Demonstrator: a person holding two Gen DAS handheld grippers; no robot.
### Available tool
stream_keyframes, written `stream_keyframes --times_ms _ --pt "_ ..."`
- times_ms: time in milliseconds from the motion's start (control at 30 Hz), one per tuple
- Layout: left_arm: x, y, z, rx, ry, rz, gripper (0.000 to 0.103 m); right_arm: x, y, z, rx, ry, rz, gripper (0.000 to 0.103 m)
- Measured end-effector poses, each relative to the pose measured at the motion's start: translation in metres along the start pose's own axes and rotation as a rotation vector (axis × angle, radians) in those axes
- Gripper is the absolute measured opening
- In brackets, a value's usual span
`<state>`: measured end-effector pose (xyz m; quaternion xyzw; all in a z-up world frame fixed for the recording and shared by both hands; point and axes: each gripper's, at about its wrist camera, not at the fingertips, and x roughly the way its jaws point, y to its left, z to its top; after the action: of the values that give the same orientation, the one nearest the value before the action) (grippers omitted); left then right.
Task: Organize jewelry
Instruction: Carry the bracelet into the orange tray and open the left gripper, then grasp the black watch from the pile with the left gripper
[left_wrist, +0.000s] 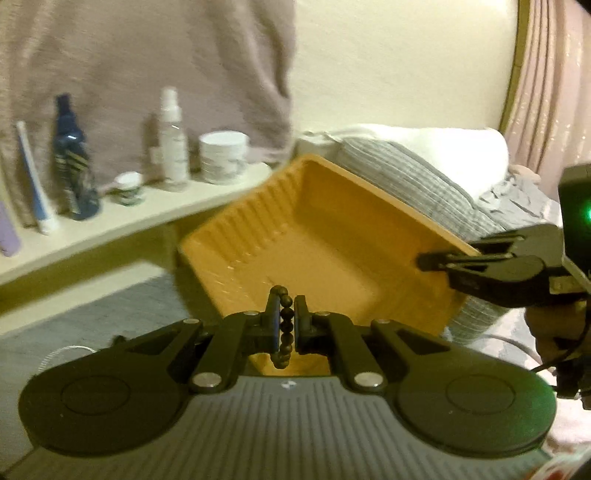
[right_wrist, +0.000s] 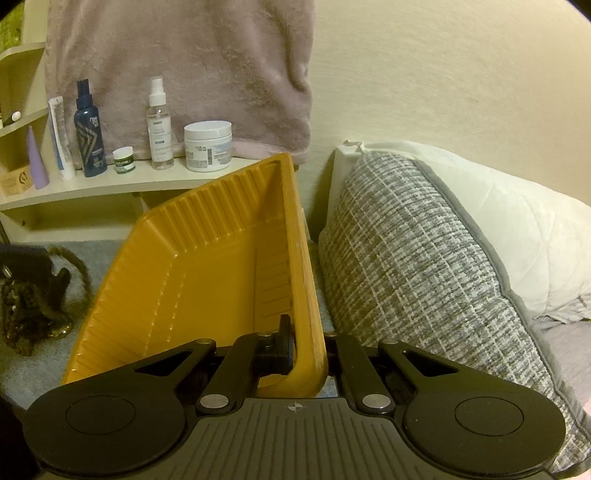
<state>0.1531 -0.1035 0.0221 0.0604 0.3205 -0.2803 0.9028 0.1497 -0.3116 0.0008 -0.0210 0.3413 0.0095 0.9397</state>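
Two tools | left tool (left_wrist: 287, 318) pinches bead string (left_wrist: 287, 325) | right tool (right_wrist: 308, 347) pinches tray (right_wrist: 207, 258) wall, outer finger hidden

Smooth, semi-glossy ribbed plastic tray (right_wrist: 177, 280); coarse woven cloth cushion (right_wrist: 406, 266); dark beads (left_wrist: 287, 325), possibly wood.

One yellow tray (right_wrist: 177, 280) stands tilted, its near rim in the right tool (right_wrist: 306, 350). One dark bead strand (left_wrist: 286, 325) sits between the fingers of the left tool (left_wrist: 287, 317). One heap of tangled jewelry (right_wrist: 29, 317) lies left of the right tool. Beyond the tools, the shelf (right_wrist: 110, 186) carries two spray bottles, two jars, one white tube and one lilac cone. Two pillows lie to the right.
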Motion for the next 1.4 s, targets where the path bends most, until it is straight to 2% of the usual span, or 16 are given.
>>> stream_keyframes --times_ms 167,400,467,533,733,1100,1267,1400 --pt "0.017 -0.016 -0.010 0.004 0.036 -0.034 0.006 0.000 0.000 0.000 0.003 0.000 0.003 0.004" --pt "0.030 -0.022 -0.017 0.014 0.063 -0.032 0.008 0.000 0.000 -0.001 0.008 0.001 0.006 0.004" --pt "0.030 -0.021 -0.019 0.004 0.057 -0.024 0.027 0.000 0.000 -0.001 0.009 0.002 0.006 0.004" --pt "0.026 -0.017 -0.020 -0.007 0.047 -0.015 0.028 0.000 0.000 -0.001 0.010 0.001 0.006 0.004" --pt "0.004 0.008 -0.033 -0.064 0.029 0.077 0.028 0.000 0.000 -0.001 0.011 0.001 0.007 0.004" --pt "-0.036 0.061 -0.072 -0.130 0.053 0.319 0.028 0.001 -0.001 -0.002 0.013 0.000 0.004 0.004" --pt "-0.034 0.072 -0.081 -0.150 0.068 0.346 0.028 0.002 -0.001 -0.002 0.010 0.003 0.002 0.004" --pt "-0.030 0.068 -0.083 -0.098 0.083 0.364 0.028 0.002 -0.002 -0.002 0.010 0.004 0.002 0.004"
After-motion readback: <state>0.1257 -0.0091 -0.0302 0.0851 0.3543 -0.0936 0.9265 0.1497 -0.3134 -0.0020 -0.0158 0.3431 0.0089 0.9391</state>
